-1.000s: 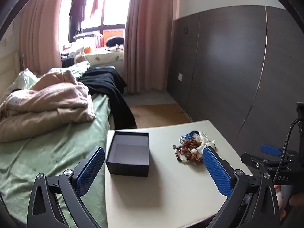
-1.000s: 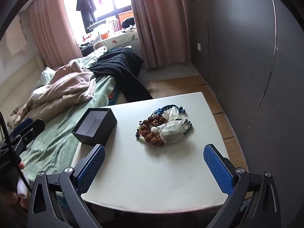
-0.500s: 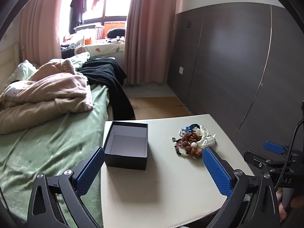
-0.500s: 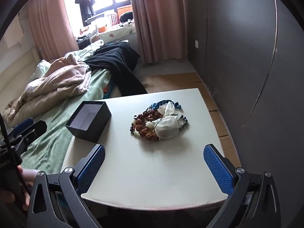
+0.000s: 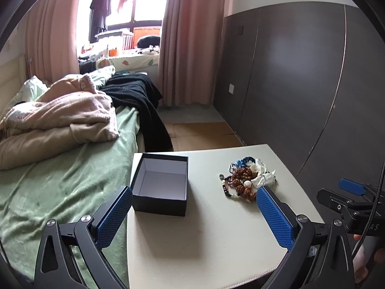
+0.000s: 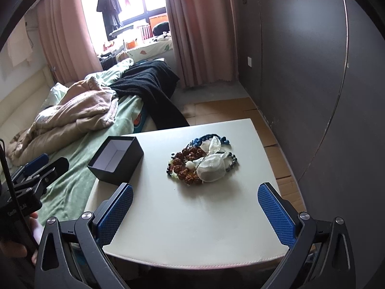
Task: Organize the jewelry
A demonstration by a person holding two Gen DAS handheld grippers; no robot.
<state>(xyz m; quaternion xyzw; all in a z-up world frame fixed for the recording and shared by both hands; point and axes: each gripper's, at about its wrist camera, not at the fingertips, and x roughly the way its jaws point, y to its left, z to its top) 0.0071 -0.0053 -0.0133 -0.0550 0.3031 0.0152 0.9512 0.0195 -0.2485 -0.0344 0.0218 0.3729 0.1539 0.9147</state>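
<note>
The jewelry pile lies on the bench, right of centre; it is well apart from the open black box, which stands at the bench's left edge with its pale interior bare. The pile is a tangle of brown knobbly bead strands, blue and dark beads, and a white gauze pouch on top; expect it to be light, limp and prone to snagging, so one strand lifted may drag others. The pouch is soft and probably compresses; grip it at its gathered neck. Beads are hard and likely to slip; pinch across a strand rather than a single bead. The left gripper is spread wide, holding nothing; the right gripper likewise, hovering short of the pile.
</note>
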